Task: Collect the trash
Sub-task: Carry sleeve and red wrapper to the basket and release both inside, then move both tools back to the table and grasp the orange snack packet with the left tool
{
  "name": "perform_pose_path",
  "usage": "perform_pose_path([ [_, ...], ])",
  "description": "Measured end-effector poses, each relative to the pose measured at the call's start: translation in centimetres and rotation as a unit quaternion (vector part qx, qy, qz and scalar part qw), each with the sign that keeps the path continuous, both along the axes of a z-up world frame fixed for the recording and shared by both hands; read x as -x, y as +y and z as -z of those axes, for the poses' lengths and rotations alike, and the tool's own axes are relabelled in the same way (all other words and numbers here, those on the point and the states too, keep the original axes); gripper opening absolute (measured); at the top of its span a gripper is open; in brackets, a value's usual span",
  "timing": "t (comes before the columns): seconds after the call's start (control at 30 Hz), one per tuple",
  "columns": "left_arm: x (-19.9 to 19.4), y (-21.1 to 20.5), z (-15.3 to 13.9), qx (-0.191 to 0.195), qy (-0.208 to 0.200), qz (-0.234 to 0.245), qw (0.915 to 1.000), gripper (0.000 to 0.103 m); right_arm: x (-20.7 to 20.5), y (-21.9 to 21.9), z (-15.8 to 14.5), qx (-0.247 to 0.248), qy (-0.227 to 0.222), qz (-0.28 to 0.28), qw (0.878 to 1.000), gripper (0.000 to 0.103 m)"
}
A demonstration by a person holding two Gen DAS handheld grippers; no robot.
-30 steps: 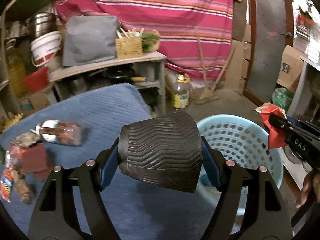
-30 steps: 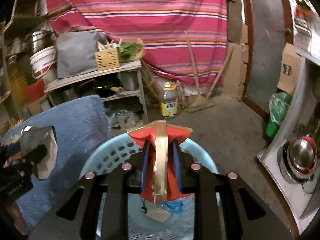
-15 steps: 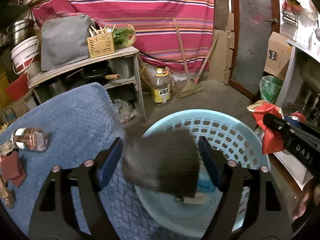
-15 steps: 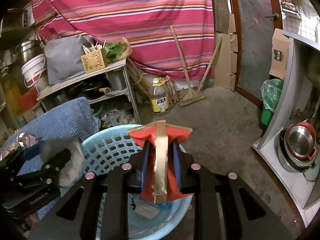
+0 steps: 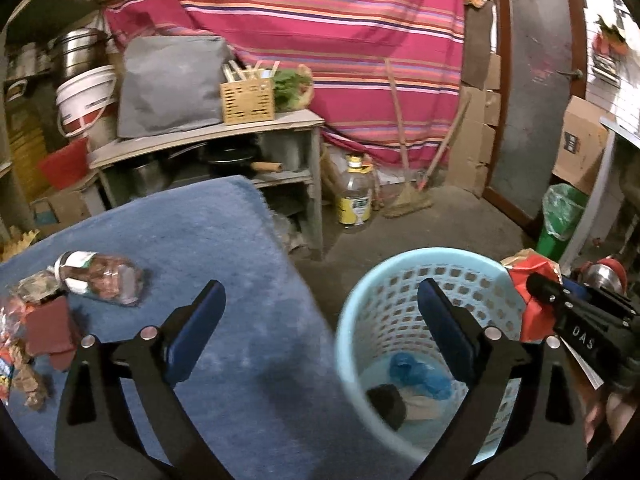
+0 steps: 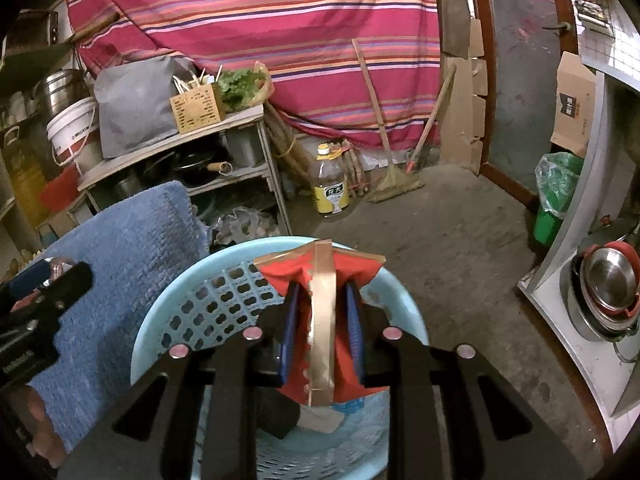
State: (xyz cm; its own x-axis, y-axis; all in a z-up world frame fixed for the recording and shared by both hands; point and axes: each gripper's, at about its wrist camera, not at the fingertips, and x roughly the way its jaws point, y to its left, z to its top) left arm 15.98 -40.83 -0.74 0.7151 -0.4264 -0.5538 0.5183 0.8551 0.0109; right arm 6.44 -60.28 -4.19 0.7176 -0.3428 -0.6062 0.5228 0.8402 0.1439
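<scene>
Over the pale blue perforated plastic basket (image 6: pixel 224 304), the right gripper (image 6: pixel 322 312) is clamping a red-and-gold foil wrapper (image 6: pixel 320 280), jaws easing apart. Beside it, the left gripper (image 5: pixel 320 320) is opening empty; dropping the wrapper seems next

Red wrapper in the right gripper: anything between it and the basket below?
Nothing visible. The red wrapper hangs between the right gripper pads, whose jaws are opening, directly over the open mouth of the blue basket. Only earlier trash lies at the bottom. The left gripper, empty and opening, is off to the side.
</scene>
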Motion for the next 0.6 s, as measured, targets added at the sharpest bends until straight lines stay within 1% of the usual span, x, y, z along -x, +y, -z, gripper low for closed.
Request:
perform_pose_path([
  [0.07,-0.2,1.4,-0.1,-0.003,-0.003,-0.012,0.9999,0.095,-0.5,0.4,0.2,-0.003,0.002,0.001,1.000,0.028],
  [0.13,-0.4,3.0,-0.2,-0.008,-0.008,-0.023,0.9997,0.095,-1.2,0.9,0.4,-0.008,0.007,-0.001,1.000,0.042],
  [0.17,-0.4,3.7,-0.2,-0.010,-0.011,-0.028,0.9995,0.095,-1.4,1.2,0.4,-0.005,0.009,0.002,1.000,0.063],
  [0.2,-0.4,4.5,-0.3,-0.012,-0.013,-0.034,0.9993,0.095,-1.5,1.5,0.4,-0.001,0.010,0.006,1.000,0.073],
  [0.3,-0.6,7.5,-0.7,-0.014,-0.018,-0.053,0.9983,0.097,-2.0,2.3,0.2,0.005,0.016,0.010,1.000,0.075],
  [0.33,-0.7,8.8,-0.8,-0.014,-0.020,-0.064,0.9977,0.097,-2.1,2.6,0.1,0.005,0.017,0.010,1.000,0.077],
  [0.37,-0.7,9.7,-0.9,-0.014,-0.021,-0.071,0.9971,0.097,-2.1,2.8,-0.1,0.005,0.016,0.011,1.000,0.082],
  [0.4,-0.8,10.9,-0.9,-0.014,-0.022,-0.080,0.9965,0.097,-2.1,3.2,-0.3,0.006,0.013,0.012,1.000,0.084],
  [0.5,-1.3,14.3,-1.1,-0.009,-0.021,-0.106,0.9941,0.097,-2.5,4.5,-1.1,0.007,0.004,0.001,1.000,0.084],
  [0.6,-1.9,17.6,-0.9,-0.004,-0.018,-0.134,0.9908,0.097,-3.1,6.8,-2.1,0.015,-0.007,-0.015,1.000,0.084],
])
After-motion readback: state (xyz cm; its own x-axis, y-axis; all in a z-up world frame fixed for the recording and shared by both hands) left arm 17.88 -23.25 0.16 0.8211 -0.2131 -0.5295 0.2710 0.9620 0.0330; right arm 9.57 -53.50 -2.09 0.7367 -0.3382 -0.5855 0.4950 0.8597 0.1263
